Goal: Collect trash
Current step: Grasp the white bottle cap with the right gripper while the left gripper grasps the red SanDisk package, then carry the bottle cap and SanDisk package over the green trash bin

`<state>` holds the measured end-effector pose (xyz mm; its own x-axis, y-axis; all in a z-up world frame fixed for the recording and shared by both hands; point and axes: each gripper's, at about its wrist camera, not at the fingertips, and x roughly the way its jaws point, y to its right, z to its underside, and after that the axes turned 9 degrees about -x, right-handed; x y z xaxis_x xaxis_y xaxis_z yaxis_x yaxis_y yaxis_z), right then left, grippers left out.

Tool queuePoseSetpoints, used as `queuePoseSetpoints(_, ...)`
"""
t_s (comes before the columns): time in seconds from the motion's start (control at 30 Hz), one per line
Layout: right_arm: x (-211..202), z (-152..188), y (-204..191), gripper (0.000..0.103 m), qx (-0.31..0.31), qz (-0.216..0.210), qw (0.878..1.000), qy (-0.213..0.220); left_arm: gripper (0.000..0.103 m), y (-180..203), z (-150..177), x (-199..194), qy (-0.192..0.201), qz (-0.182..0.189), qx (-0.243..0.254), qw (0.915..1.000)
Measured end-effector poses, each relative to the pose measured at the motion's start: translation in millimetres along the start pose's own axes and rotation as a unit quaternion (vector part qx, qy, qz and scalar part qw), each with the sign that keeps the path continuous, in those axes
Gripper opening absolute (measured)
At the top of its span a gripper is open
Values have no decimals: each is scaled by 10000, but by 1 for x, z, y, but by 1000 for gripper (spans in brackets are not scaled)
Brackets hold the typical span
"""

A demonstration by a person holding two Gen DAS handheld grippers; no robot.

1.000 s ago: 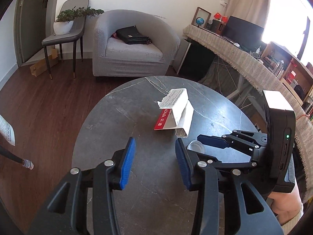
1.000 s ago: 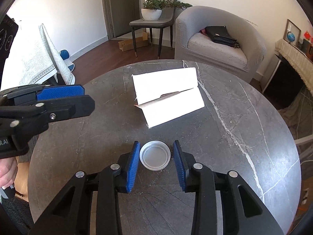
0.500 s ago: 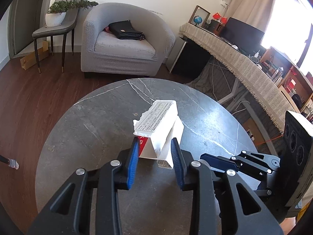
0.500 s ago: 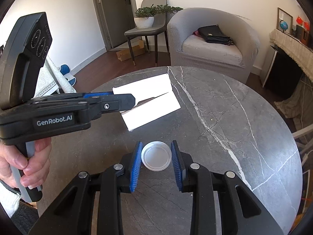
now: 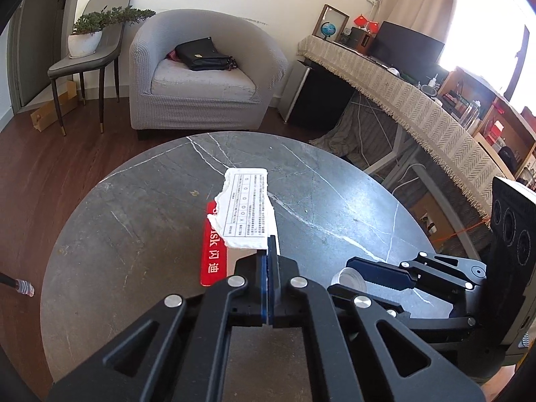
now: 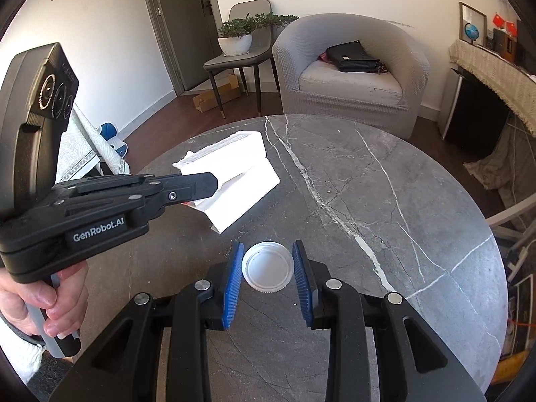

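Note:
A torn white cardboard package (image 5: 248, 214) with a red printed side (image 5: 211, 258) lies folded open on the round grey marble table (image 5: 134, 234). My left gripper (image 5: 269, 251) is shut on the near edge of its white flap. From the right wrist, the same package (image 6: 244, 181) shows white, with the left gripper (image 6: 214, 182) clamped on its left part. A white plastic bottle cap (image 6: 267, 266) sits between the blue pads (image 6: 232, 278) of my right gripper (image 6: 267, 261), which is shut on it. In the left wrist view the cap (image 5: 348, 276) shows at the tip of the right gripper (image 5: 361, 273).
A hand (image 6: 43, 298) holds the left gripper's handle. Beyond the table stand a grey armchair (image 5: 201, 77) with a black bag, a chair with a potted plant (image 5: 87, 37), and a cloth-covered desk (image 5: 418, 100) to the right. A cable end (image 5: 23, 286) hangs left of the table.
My left gripper went forward to the package and its jaws closed on the white flap. The right gripper kept the cap between its pads and shifted a little with it.

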<state>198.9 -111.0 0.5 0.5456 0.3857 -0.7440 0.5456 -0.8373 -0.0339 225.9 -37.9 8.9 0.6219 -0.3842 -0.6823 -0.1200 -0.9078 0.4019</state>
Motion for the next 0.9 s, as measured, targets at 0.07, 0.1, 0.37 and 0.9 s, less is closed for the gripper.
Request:
queuePoseSetpoints(0.07, -5, 2, 0, 30, -13, 14, 10000, 11, 1, 6, 5, -7, -12, 16, 55, 10000)
queuePoseSetpoints(0.1, -7, 3, -1, 30, -22, 12, 10000, 18, 1, 10, 8, -11, 0, -1, 97, 10000)
queuePoseSetpoints(0.37, -24, 13, -3, 30, 35, -38, 9999, 130, 1, 24, 32, -43, 64, -129, 218, 9997)
queuePoseSetpoints(0.9, -33, 4, -68, 30, -462, -283, 9982, 264, 1, -13, 76, -111, 185, -512, 7, 9985)
